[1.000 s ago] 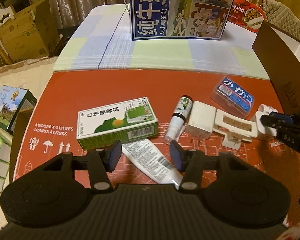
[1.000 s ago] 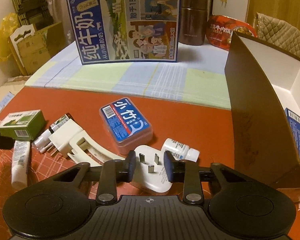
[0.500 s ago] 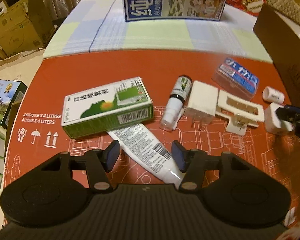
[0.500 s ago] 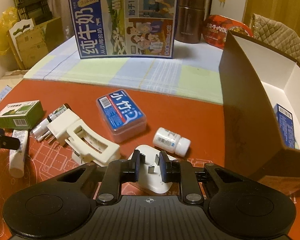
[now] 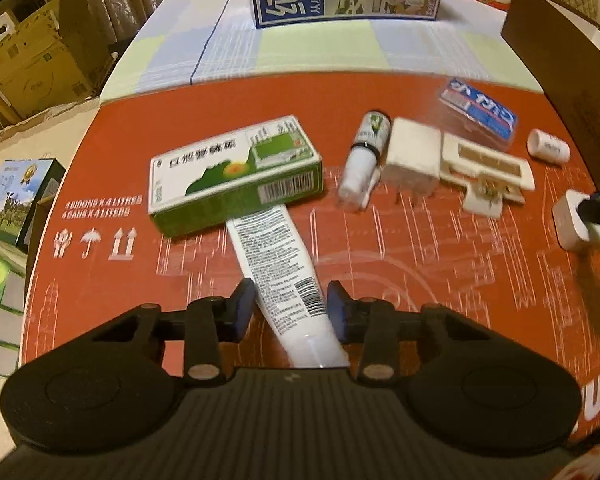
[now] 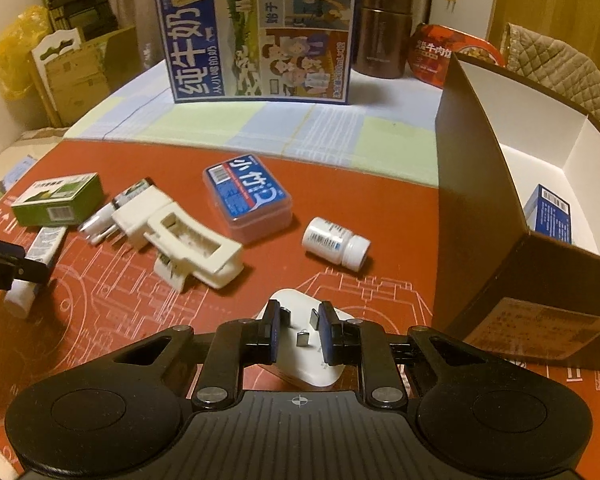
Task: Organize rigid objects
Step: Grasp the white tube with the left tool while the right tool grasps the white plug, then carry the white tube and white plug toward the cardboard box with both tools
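Observation:
My right gripper (image 6: 299,334) is shut on the prongs of a white plug adapter (image 6: 320,368), which also shows in the left wrist view (image 5: 574,220). My left gripper (image 5: 291,310) is open, its fingers on either side of a white tube (image 5: 284,280) lying on the red mat. A green medicine box (image 5: 236,174), a small spray bottle (image 5: 364,156), a white charger with a clip (image 5: 452,164), a blue-lidded case (image 6: 246,196) and a white pill bottle (image 6: 336,242) lie on the mat.
An open brown box (image 6: 500,216) with white inside stands at the right, holding a blue carton (image 6: 550,216). A large milk carton (image 6: 260,32), a brown jar (image 6: 384,32) and a red bowl (image 6: 448,56) stand at the back. Cardboard boxes (image 5: 32,64) sit off the table at left.
My right gripper closed on the adapter's prongs. My left gripper moved forward over the tube, so its fingers now straddle it.

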`<state>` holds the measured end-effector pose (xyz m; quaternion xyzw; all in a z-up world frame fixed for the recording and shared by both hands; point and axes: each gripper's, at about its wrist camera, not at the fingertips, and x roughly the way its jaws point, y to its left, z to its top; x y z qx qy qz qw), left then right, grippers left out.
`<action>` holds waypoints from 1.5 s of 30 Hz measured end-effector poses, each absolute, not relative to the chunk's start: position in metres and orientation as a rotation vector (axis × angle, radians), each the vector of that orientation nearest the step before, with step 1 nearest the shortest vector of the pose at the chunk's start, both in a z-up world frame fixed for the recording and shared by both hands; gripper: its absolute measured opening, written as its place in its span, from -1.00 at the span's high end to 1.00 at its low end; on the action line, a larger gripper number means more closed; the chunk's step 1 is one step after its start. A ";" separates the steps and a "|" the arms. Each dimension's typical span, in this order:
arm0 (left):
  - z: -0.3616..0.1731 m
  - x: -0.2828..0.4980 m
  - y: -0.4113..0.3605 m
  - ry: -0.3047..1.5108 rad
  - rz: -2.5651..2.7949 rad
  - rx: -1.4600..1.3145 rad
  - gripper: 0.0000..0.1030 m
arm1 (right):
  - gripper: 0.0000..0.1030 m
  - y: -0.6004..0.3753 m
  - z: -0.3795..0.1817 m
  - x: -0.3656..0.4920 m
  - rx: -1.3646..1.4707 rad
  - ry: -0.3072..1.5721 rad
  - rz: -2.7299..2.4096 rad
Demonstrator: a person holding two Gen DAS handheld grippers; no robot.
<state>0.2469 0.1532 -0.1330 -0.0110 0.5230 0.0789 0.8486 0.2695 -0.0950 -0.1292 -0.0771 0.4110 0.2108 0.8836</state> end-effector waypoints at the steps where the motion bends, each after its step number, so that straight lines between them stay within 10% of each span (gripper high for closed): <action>1: -0.133 0.243 0.153 1.106 0.164 -0.026 0.34 | 0.68 -0.096 -0.129 0.268 -0.163 0.857 0.446; 45: -0.081 0.238 0.097 1.010 0.108 -0.061 0.34 | 0.70 -0.117 -0.096 0.245 -0.138 0.800 0.506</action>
